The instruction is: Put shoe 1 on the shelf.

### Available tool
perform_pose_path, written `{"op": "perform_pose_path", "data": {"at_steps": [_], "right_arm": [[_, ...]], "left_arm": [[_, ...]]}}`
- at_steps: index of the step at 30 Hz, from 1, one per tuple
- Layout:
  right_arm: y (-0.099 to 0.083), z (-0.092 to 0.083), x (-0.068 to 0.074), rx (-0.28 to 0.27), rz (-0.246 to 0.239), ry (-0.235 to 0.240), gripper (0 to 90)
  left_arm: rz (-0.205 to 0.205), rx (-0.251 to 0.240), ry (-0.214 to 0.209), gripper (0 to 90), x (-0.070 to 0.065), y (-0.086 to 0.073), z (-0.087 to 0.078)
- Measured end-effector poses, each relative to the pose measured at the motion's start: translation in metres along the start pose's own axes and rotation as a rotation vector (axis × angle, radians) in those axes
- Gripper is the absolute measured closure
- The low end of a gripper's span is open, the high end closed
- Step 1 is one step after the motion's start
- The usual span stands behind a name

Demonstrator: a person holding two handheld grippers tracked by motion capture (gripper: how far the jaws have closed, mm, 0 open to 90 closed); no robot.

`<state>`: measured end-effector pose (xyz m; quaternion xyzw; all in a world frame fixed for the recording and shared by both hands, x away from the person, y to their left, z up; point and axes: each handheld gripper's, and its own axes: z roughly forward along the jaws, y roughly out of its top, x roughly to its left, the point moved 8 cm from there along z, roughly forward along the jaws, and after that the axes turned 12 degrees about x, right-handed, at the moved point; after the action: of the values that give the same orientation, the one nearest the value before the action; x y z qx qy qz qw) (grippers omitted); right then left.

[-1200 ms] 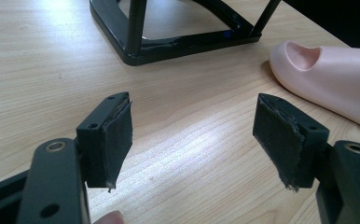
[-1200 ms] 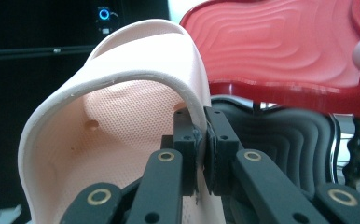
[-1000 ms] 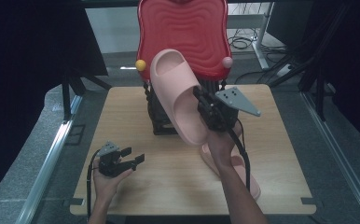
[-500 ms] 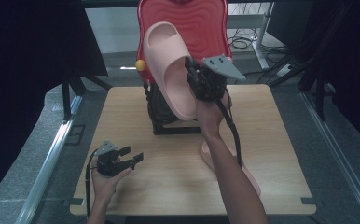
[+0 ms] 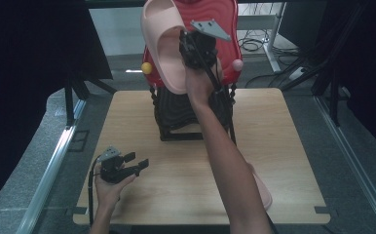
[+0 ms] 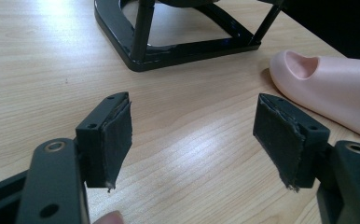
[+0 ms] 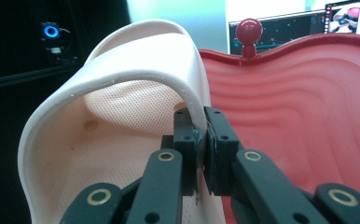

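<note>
Pink slipper (image 5: 161,46) held high above the table's far edge, in front of the red rack panel (image 5: 225,29), toe end up. Pinched by the strap edge between the closed jaws of the right gripper (image 5: 186,48). Probably light, soft foam: strap bent thinly between the pads (image 7: 187,135), likely to flex and swing; firmer purchase perhaps at the sole's rim. Black stand (image 5: 186,119) below, at the table's far middle. Second slipper (image 6: 327,88) lay flat near the right front corner. Left gripper (image 5: 137,163) rested near the left front corner, jaws apart, nothing between them.
</note>
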<state>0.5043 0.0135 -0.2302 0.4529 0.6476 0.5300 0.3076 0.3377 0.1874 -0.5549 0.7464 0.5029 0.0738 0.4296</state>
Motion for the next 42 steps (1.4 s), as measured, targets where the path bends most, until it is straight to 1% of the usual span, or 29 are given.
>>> {"op": "perform_pose_path", "data": {"at_steps": [1,2,3,6,7,8,10,12,14,18,20,21,23,24,25,26,27,28,29,30,32,33,34,35,36,37,39,40,42], "right_arm": [[0.0,0.0,0.0,0.0,0.0,0.0,84.5],[0.005,0.006,0.0,0.001,0.003,-0.012,84.4],[0.013,0.017,0.001,0.014,0.004,-0.033,84.5],[0.023,0.033,0.001,0.014,-0.002,-0.066,84.5],[0.026,0.038,0.001,0.019,0.003,-0.071,84.4],[0.026,0.038,0.001,0.019,0.003,-0.071,84.4],[0.029,0.05,0.001,0.025,0.015,-0.081,84.4],[0.03,0.058,0.001,0.024,0.022,-0.091,84.4],[0.029,0.065,0.0,0.034,0.024,-0.112,84.4],[0.023,0.077,-0.005,0.043,0.036,-0.143,84.1],[0.021,0.078,-0.006,0.048,0.04,-0.146,83.9],[0.017,0.08,-0.008,0.062,0.039,-0.156,82.9],[0.017,0.081,-0.008,0.062,0.044,-0.156,82.4],[0.016,0.08,-0.01,0.058,0.045,-0.145,78.0],[0.016,0.08,-0.01,0.058,0.045,-0.145,78.0],[0.017,0.077,-0.011,0.055,0.035,-0.149,71.7],[0.017,0.077,-0.011,0.055,0.035,-0.149,71.7],[0.018,0.074,-0.011,0.054,0.028,-0.154,69.0],[0.019,0.068,-0.011,0.048,0.017,-0.135,63.6],[0.019,0.065,-0.011,0.047,0.012,-0.128,61.9],[0.017,0.056,-0.011,0.053,0.006,-0.105,60.3],[0.017,0.056,-0.011,0.053,0.006,-0.105,60.3],[0.016,0.052,-0.011,0.047,0.003,-0.086,59.8],[0.013,0.046,-0.012,0.054,0.002,-0.068,59.4],[0.008,0.035,-0.013,0.062,-0.017,-0.038,59.0],[0.008,0.035,-0.013,0.062,-0.017,-0.038,59.0],[0.002,0.025,-0.014,0.071,-0.033,-0.015,59.0],[-0.006,0.013,-0.016,0.079,-0.041,0.02,58.9],[-0.01,0.01,-0.017,0.086,-0.044,0.028,58.9]], "left_arm": [[0.0,0.0,0.0,28.2,0.0,0.0,0.0],[-0.002,0.0,0.0,28.2,0.0,0.0,0.0],[0.0,0.0,0.003,28.2,0.001,0.0,-0.001],[-0.005,-0.002,0.0,28.2,0.002,0.0,-0.001],[-0.005,-0.002,0.0,28.2,0.002,0.0,-0.001],[0.0,-0.001,-0.001,28.2,0.002,0.0,-0.001],[0.004,0.002,-0.002,28.2,0.002,-0.001,0.0],[0.002,0.005,0.0,28.2,0.002,-0.001,0.001],[0.001,0.006,0.002,28.1,0.002,-0.001,0.001],[0.002,0.004,-0.001,28.2,0.003,-0.001,0.0],[0.001,0.004,-0.002,28.1,0.003,-0.001,0.0],[0.001,0.004,-0.001,28.1,0.003,-0.001,0.0],[0.004,0.007,-0.001,28.1,0.003,-0.002,0.001],[0.005,0.008,-0.002,28.2,0.002,-0.002,0.001],[0.005,0.008,-0.002,28.1,0.002,-0.002,0.001],[0.006,0.007,-0.003,28.1,0.001,-0.002,0.001],[0.007,0.008,-0.002,28.1,0.001,-0.002,0.001],[0.005,0.008,-0.002,28.1,0.0,-0.002,0.002],[0.01,0.007,-0.003,28.1,0.0,-0.002,0.002],[0.012,0.008,-0.001,28.1,-0.001,-0.002,0.002],[0.014,0.01,-0.001,28.1,-0.001,-0.002,0.002],[0.011,0.01,-0.002,28.1,-0.002,-0.002,0.003],[0.013,0.011,-0.001,28.1,-0.002,-0.002,0.003],[0.013,0.01,0.0,28.1,-0.002,-0.002,0.003],[0.014,0.008,0.001,28.1,-0.002,-0.001,0.002],[0.014,0.008,0.001,28.1,-0.002,-0.001,0.002],[0.014,0.006,0.005,28.1,-0.002,-0.001,0.002],[0.017,0.008,0.007,28.2,-0.003,-0.001,0.002],[0.021,0.012,0.01,28.1,-0.004,-0.001,0.004]]}}
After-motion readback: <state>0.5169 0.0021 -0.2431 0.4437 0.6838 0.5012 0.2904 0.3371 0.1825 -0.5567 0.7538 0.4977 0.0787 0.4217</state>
